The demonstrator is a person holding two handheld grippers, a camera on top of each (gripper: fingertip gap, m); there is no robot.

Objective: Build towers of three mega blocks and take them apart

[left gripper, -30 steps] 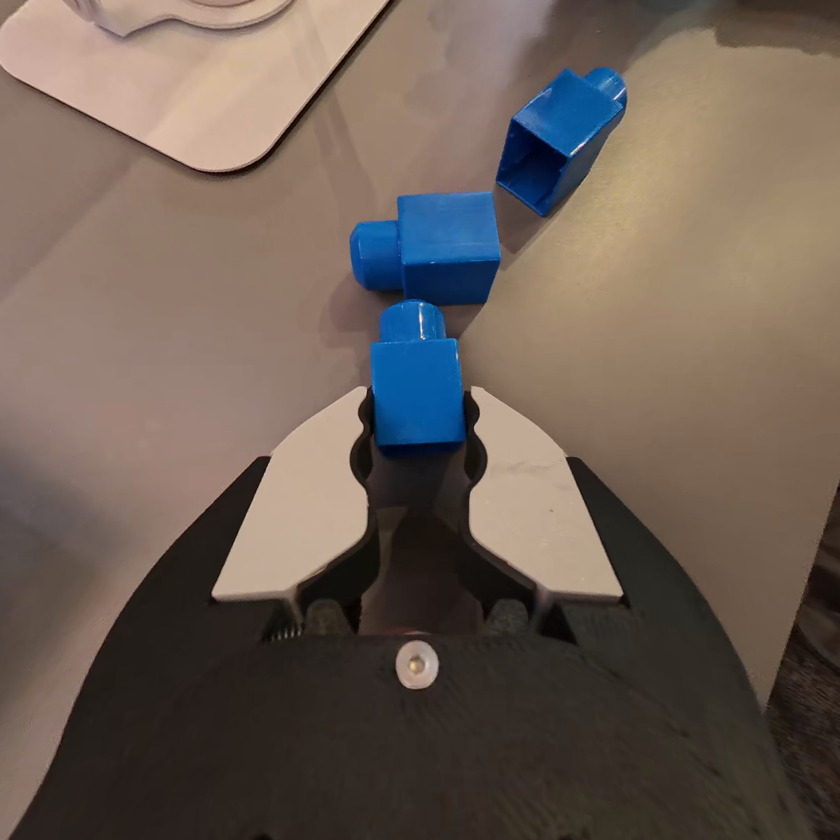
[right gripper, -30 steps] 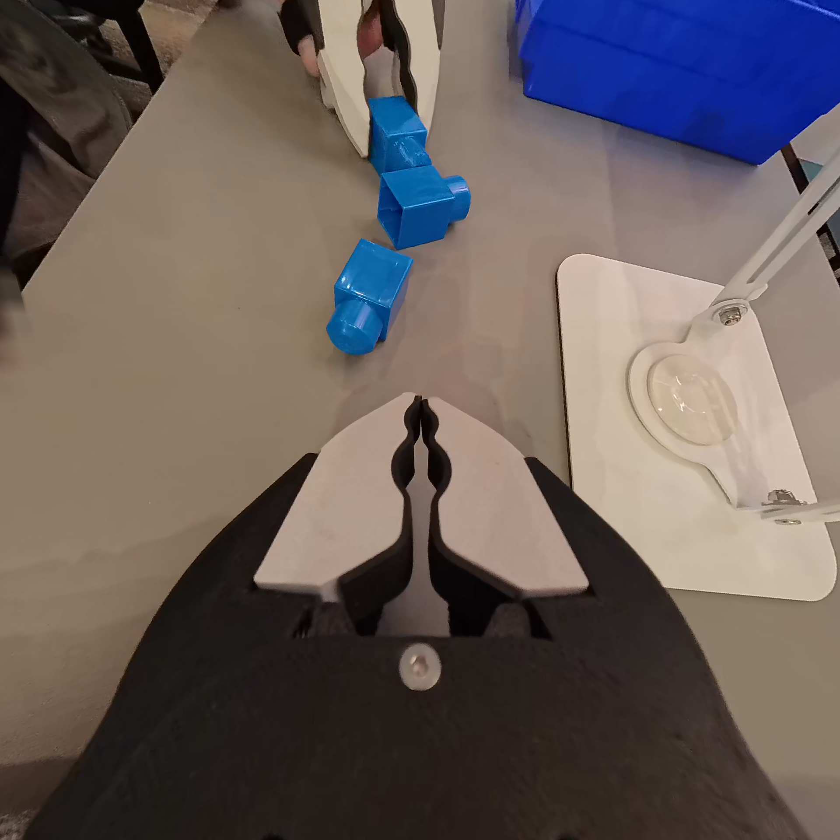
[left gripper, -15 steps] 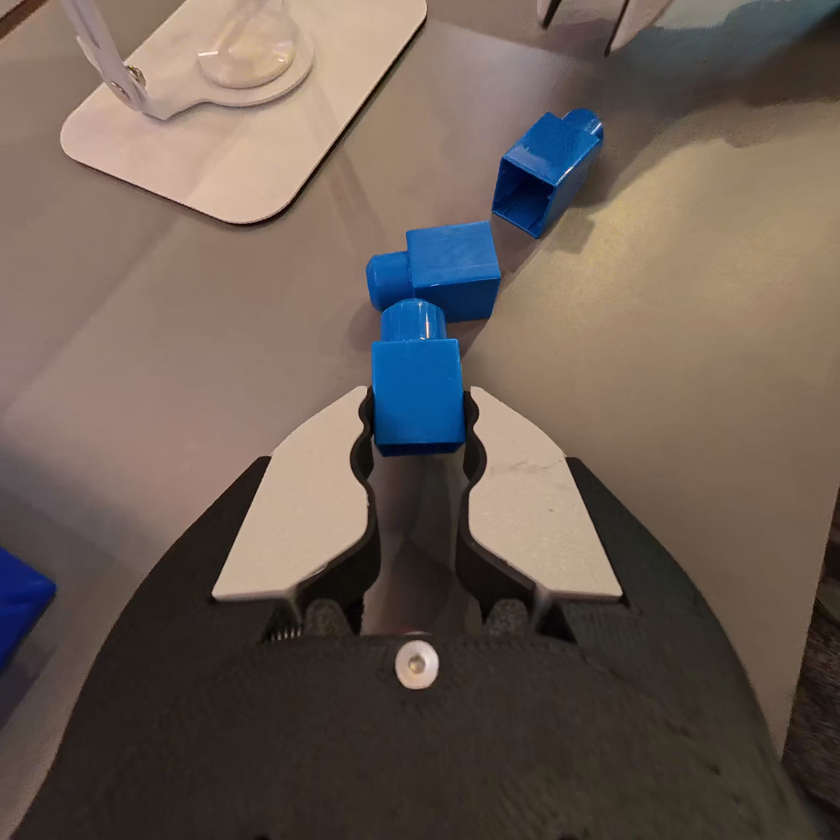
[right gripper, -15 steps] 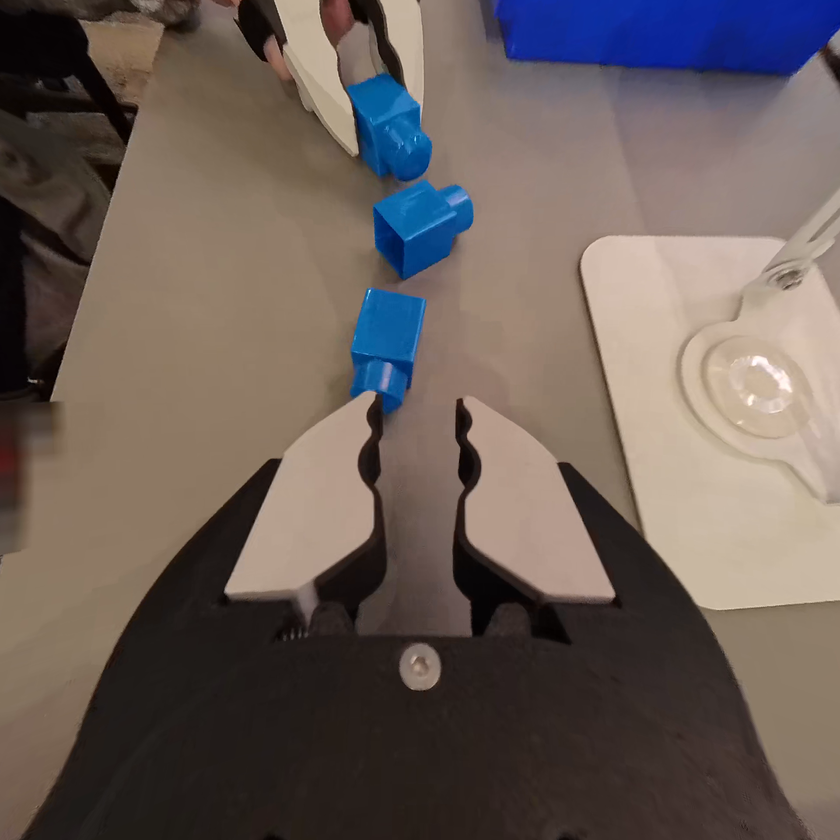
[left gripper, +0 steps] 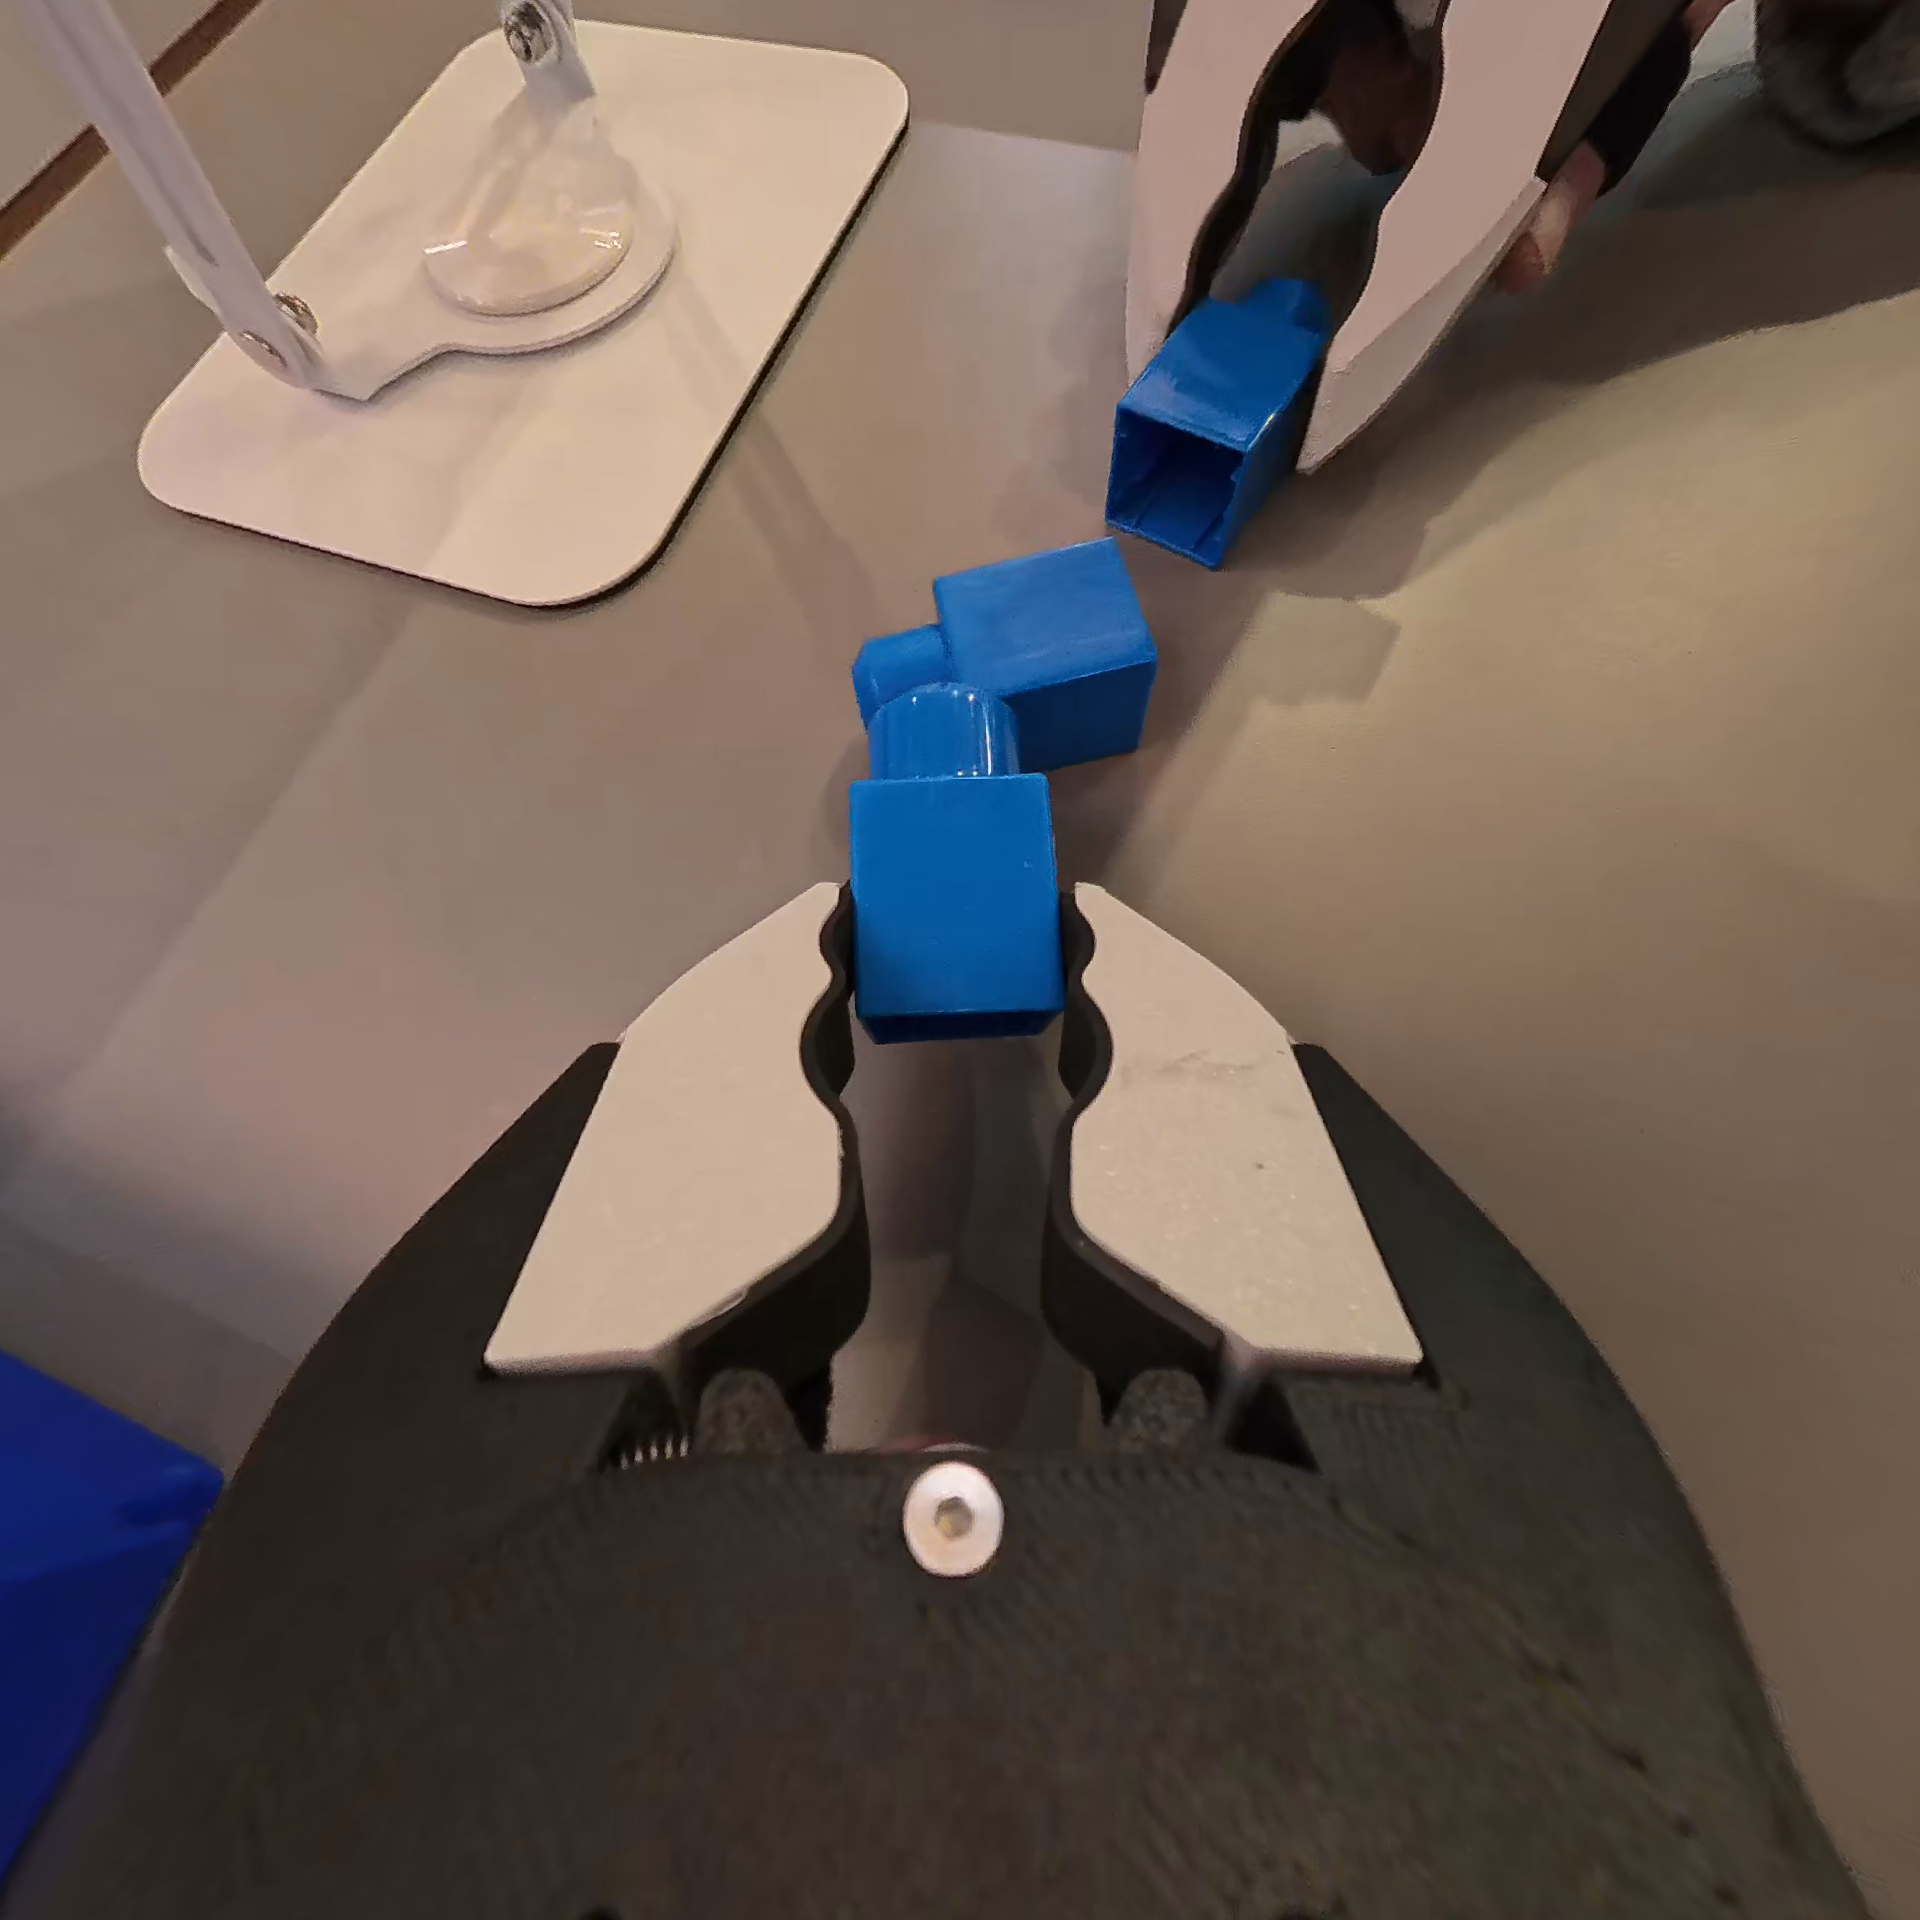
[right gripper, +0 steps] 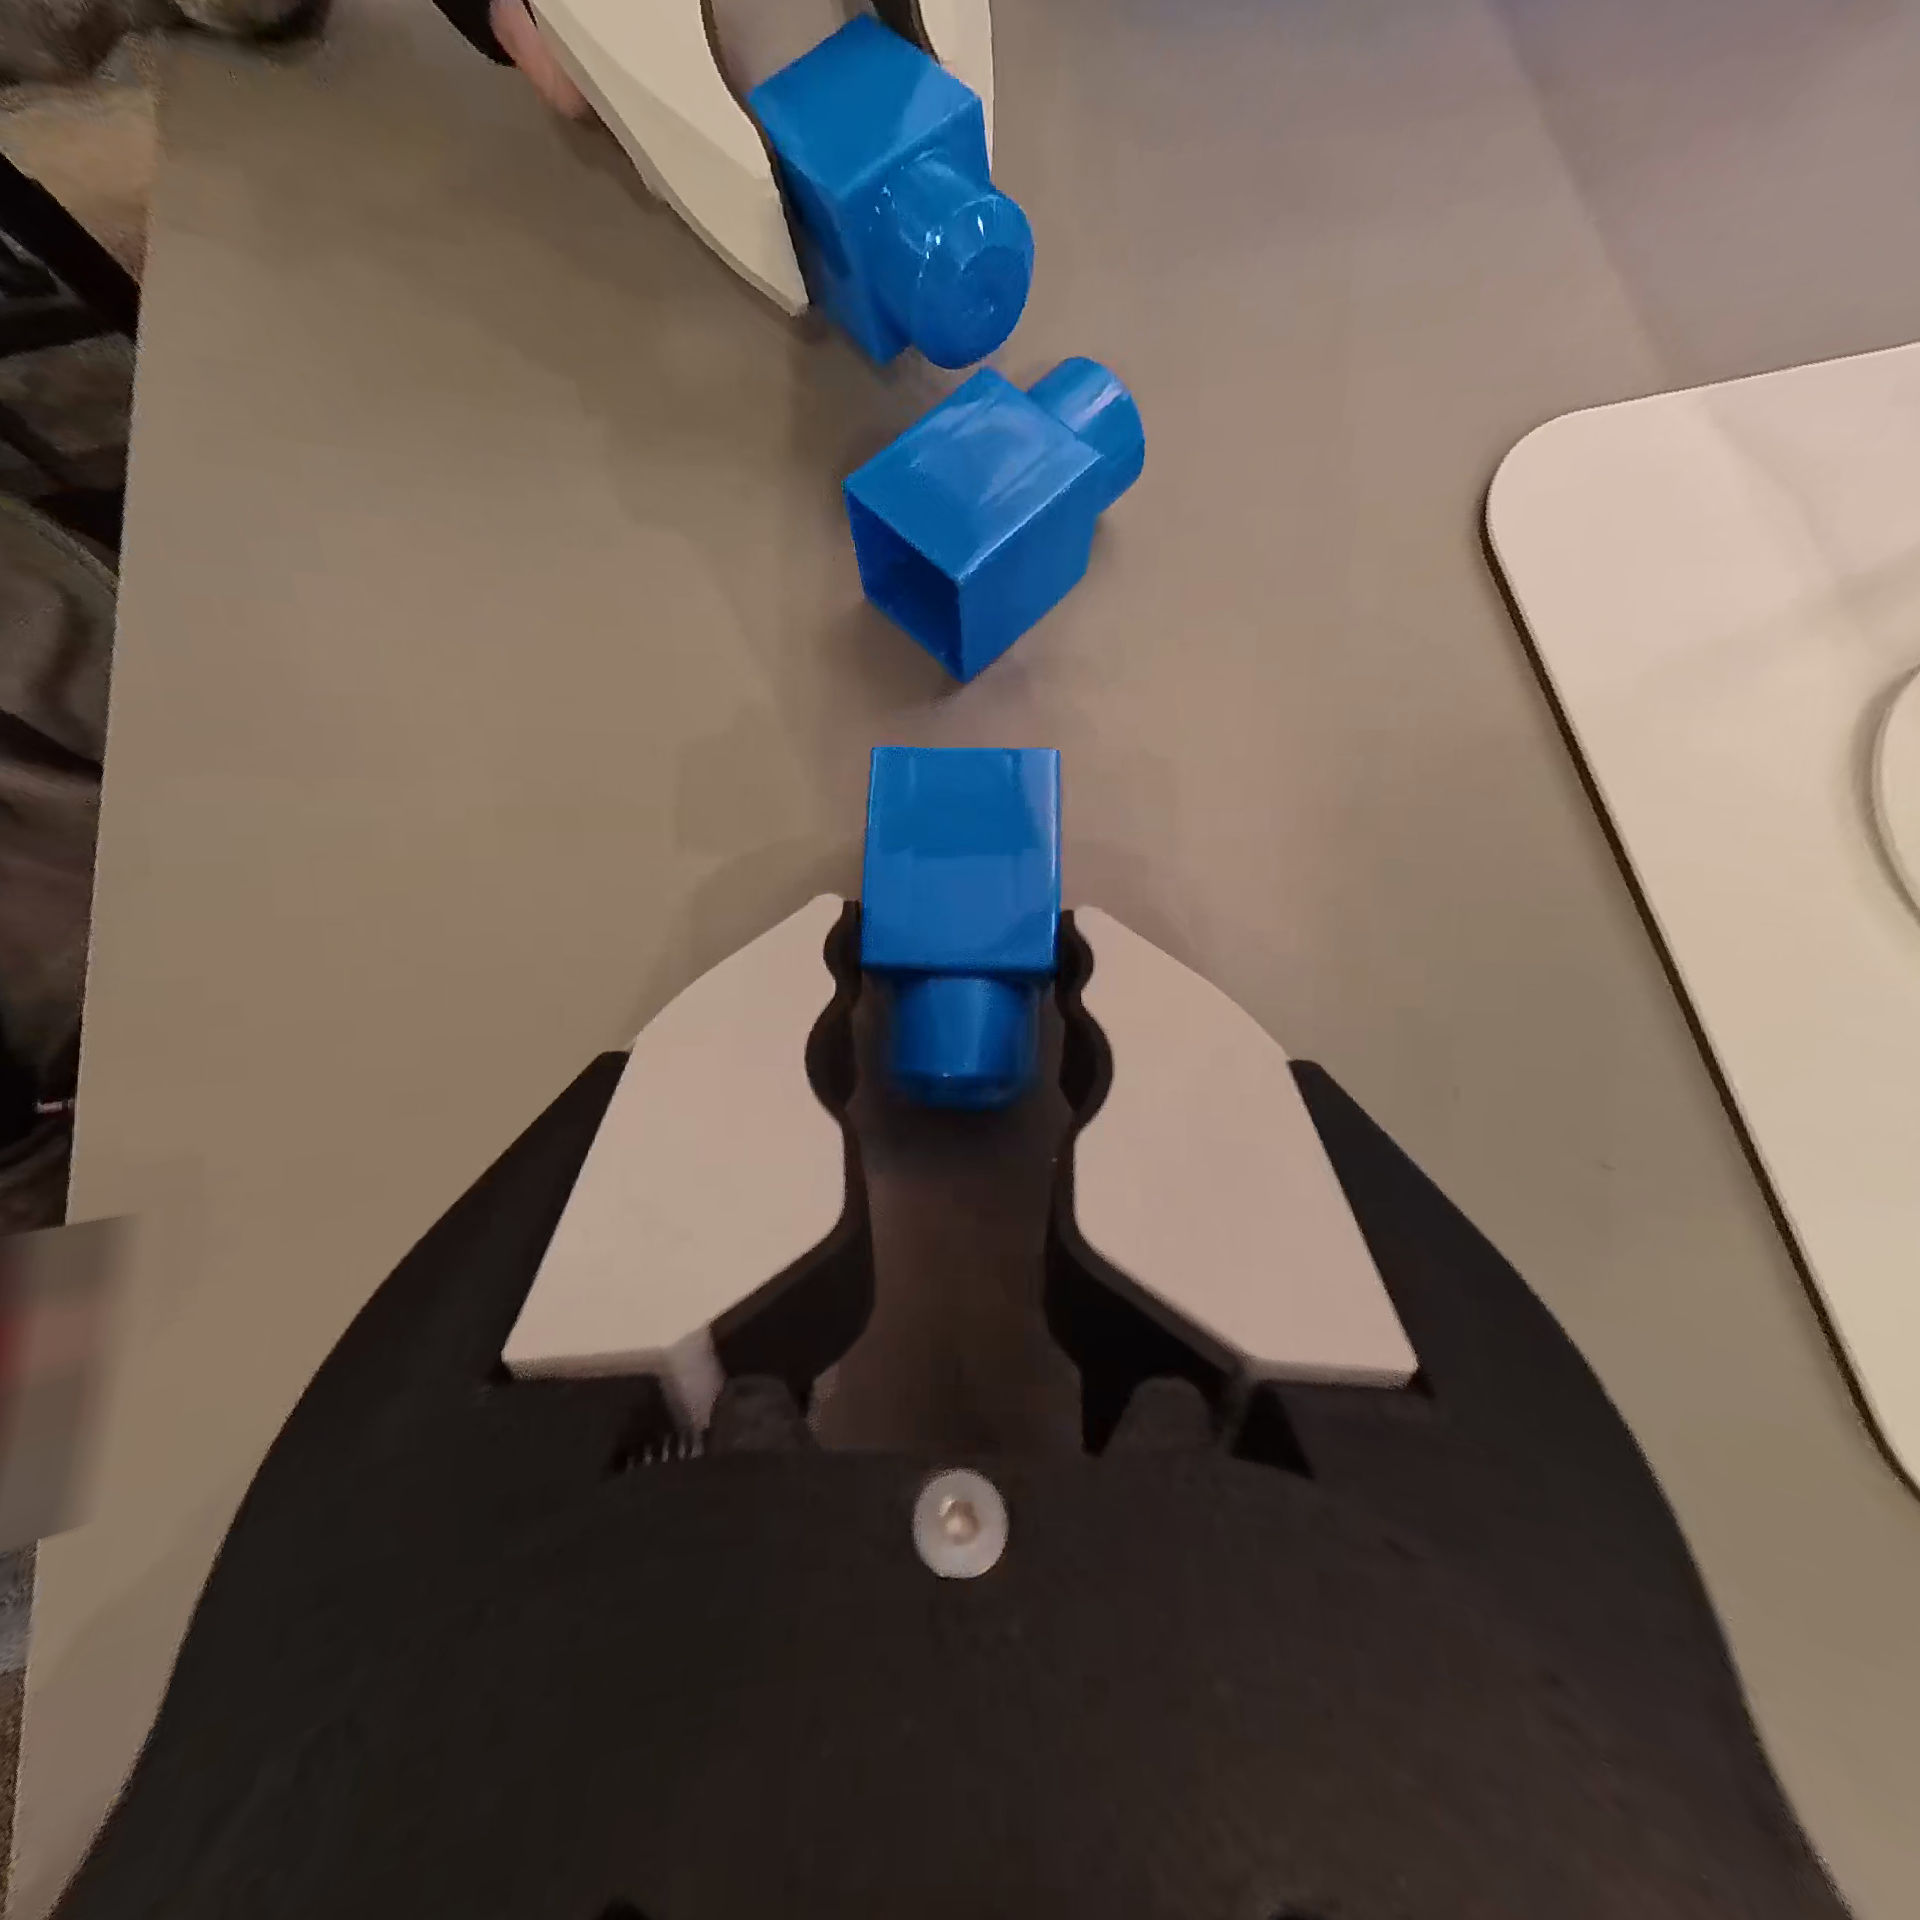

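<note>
Three blue mega blocks are on or just above the grey table point(left gripper: 416, 831). My left gripper point(left gripper: 956, 914) is shut on one blue block point(left gripper: 951, 883), stud pointing forward, just above a second block point(left gripper: 1049, 644) that lies on its side. My right gripper point(right gripper: 961, 914) is shut on the third blue block point(right gripper: 961, 852), stud pointing back between the fingers, low at the table. In the right wrist view the lying block point(right gripper: 977, 520) is in the middle and the left gripper's block point(right gripper: 894, 197) is beyond it. In the left wrist view the right gripper point(left gripper: 1231, 416) grips its block point(left gripper: 1216, 416) at the far right.
A white lamp base plate point(left gripper: 540, 343) sits at the far left of the left wrist view and at the right edge of the right wrist view point(right gripper: 1714, 727). A blue bin corner point(left gripper: 62, 1558) shows at the lower left. A hand holds the far gripper point(left gripper: 1538, 239). There is about 15 cm between the tips of the two grippers. The white lamp base plate point(left gripper: 540, 343) is about 15 cm from my right fingertips.
My right gripper opened from shut, moved forward over the nearest lying block and now has its pads on that block's sides. My left gripper kept its block and drew back slightly.
</note>
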